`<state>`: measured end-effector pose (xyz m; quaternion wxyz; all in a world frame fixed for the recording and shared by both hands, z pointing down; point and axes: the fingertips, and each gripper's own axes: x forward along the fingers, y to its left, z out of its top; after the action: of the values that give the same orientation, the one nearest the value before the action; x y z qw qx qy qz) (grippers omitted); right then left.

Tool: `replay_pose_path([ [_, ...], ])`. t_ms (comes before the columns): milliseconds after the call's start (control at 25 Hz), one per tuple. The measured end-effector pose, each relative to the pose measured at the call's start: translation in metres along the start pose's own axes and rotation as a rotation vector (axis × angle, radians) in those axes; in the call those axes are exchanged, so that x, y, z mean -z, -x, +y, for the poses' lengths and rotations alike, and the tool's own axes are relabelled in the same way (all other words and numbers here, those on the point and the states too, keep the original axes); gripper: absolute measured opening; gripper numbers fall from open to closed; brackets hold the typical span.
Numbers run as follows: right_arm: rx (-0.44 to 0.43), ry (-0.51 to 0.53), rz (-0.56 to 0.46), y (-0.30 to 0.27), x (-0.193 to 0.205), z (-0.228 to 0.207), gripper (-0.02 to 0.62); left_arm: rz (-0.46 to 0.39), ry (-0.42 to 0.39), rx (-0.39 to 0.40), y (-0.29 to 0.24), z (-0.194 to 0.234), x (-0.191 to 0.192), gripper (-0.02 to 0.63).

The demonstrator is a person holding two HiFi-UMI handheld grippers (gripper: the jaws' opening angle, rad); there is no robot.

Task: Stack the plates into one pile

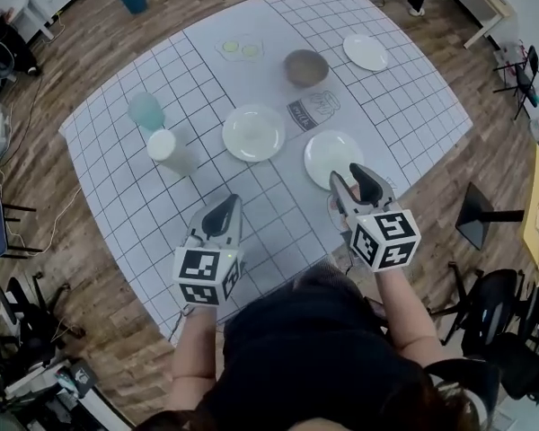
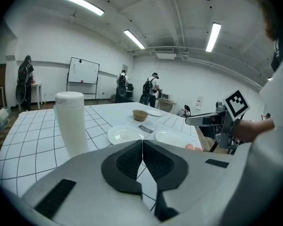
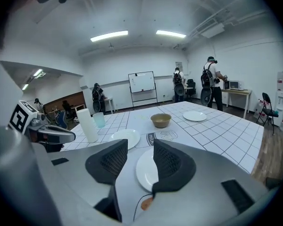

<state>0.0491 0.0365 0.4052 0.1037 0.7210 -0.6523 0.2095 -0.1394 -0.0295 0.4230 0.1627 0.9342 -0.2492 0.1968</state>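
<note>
Three white plates lie on the gridded mat. The near right plate (image 1: 328,155) (image 3: 142,171) sits just ahead of my right gripper (image 1: 351,178) (image 3: 140,160), which is open, and the plate's near edge shows through the gap between the jaws, untouched. The middle plate (image 1: 253,133) (image 2: 126,135) (image 3: 126,138) lies to its left. The third plate (image 1: 366,52) (image 3: 194,116) rests at the far right. My left gripper (image 1: 228,203) (image 2: 142,147) is shut on nothing, hovering over the mat short of the middle plate.
A brown bowl (image 1: 305,67) (image 3: 161,120) stands behind the plates beside a milk-jar print (image 1: 313,110). A white bottle (image 1: 171,151) (image 2: 70,121) and a teal cup (image 1: 145,110) stand at the left. Chairs and stands ring the mat, and people stand far back.
</note>
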Motion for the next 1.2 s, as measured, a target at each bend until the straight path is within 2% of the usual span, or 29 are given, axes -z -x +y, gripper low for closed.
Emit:
replay_pose_path([
  [280, -0.077, 0.019, 0.056, -0.025, 0.005, -0.061, 0.184, 0.012, 0.031, -0.052, -0.054, -0.034, -0.013, 0.028],
  [560, -0.163, 0.017, 0.163, -0.052, 0.027, -0.105, 0.189, 0.025, 0.049, -0.103, -0.094, -0.063, -0.02, 0.028],
  [920, -0.29, 0.047, 0.313, -0.083, 0.059, -0.121, 0.195, 0.055, 0.103, -0.167, -0.124, -0.073, -0.001, 0.028],
  [1200, -0.329, 0.053, 0.407, -0.096, 0.078, -0.124, 0.199, 0.089, 0.118, -0.147, -0.141, -0.079, 0.02, 0.028],
])
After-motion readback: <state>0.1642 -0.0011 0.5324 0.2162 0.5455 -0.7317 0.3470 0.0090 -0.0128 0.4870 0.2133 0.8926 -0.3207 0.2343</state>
